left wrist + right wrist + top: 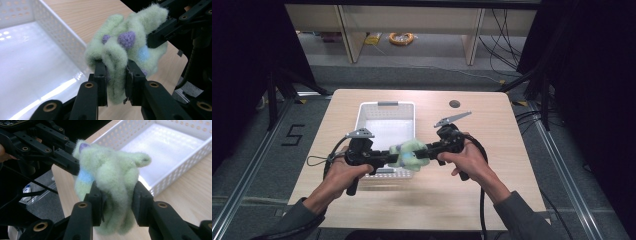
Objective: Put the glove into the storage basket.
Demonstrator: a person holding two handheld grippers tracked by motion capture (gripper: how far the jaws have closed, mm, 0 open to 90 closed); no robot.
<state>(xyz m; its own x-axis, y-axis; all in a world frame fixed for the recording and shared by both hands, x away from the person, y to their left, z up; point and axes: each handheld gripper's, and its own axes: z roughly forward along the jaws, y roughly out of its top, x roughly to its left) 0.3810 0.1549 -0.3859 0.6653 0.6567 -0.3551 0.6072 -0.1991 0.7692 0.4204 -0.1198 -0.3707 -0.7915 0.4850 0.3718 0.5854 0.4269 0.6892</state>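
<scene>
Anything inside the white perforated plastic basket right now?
The white perforated plastic basket looks empty where its floor shows. Its near end is covered by the fuzzy green cloth held over it, so that part stays unknown.

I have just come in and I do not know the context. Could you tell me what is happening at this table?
A person holds a gripper in each hand, and both are shut on one fuzzy green cloth with purple and blue dots. The left gripper pinches one bunched end and the right gripper pinches the other, so the cloth hangs between them, lifted off the wooden table. They hold it over the near edge of the white perforated basket, which looks empty.
</scene>
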